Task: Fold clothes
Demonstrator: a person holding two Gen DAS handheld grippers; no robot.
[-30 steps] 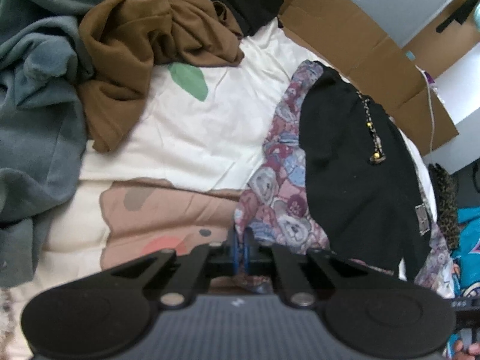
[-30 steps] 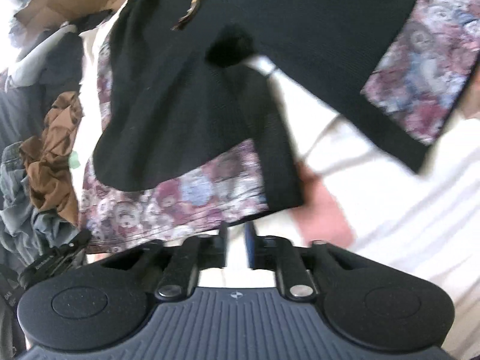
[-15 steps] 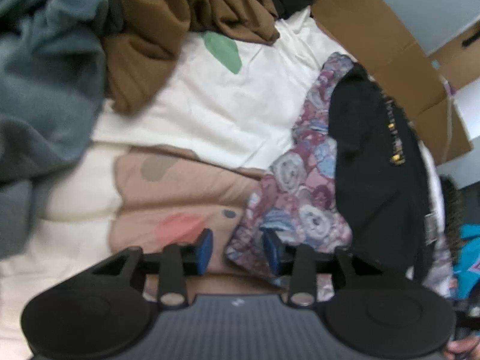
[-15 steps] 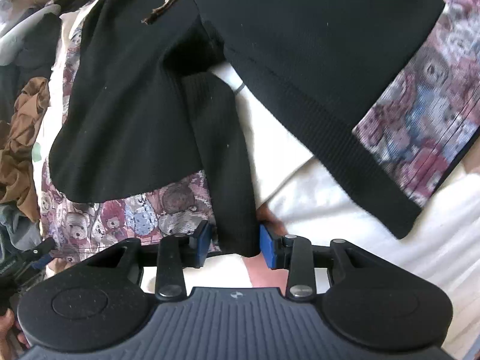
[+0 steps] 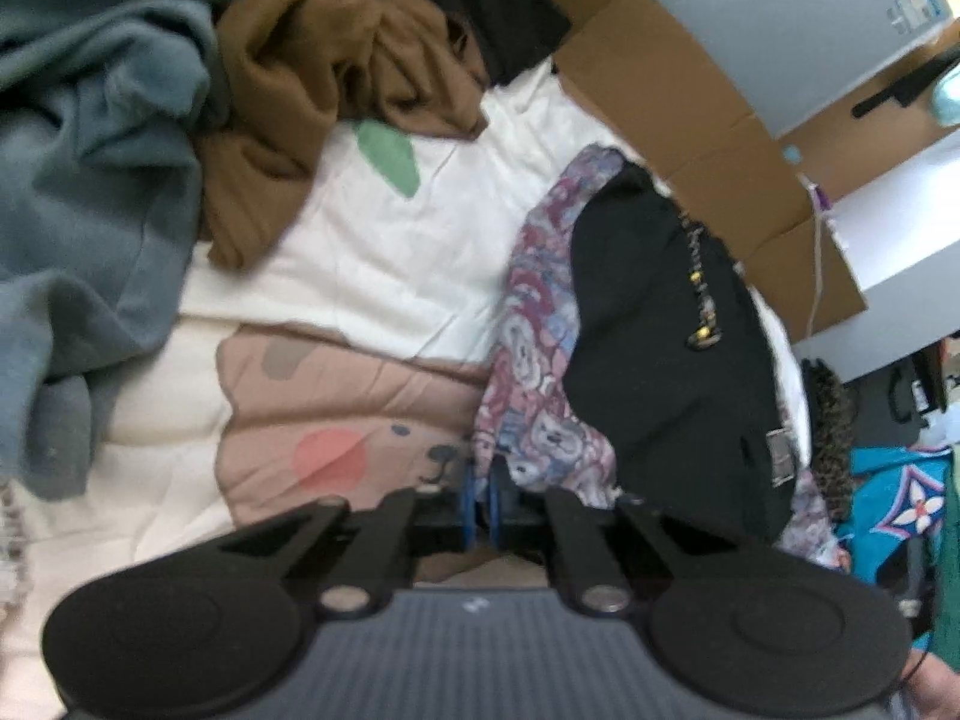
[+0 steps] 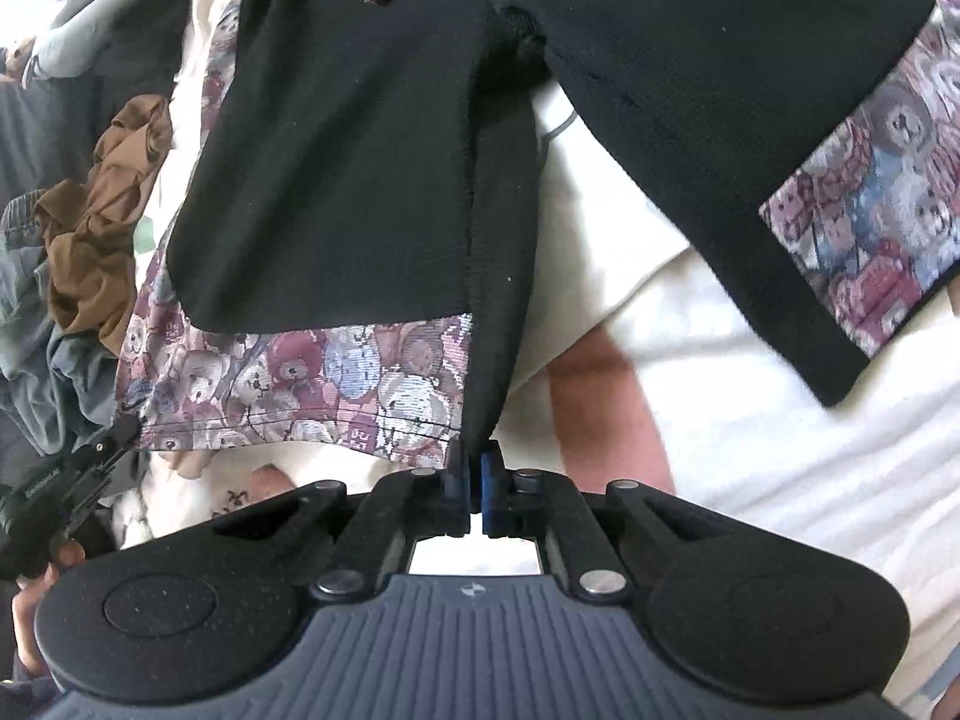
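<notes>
Both cameras sit low behind their fingers, close over the bed. Each frames the bear-print garment (image 5: 540, 396) (image 6: 300, 378); the brown heap (image 5: 324, 90) (image 6: 102, 240) lies upper left in both.

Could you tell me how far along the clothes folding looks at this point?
Early. Done: nothing looks folded. In hand: the black and teddy-bear-print garment lies spread on the quilt, the left tool shut on its printed hem and the right tool on a black edge. Left: the brown garment and grey-blue garment, both heaped.
</notes>
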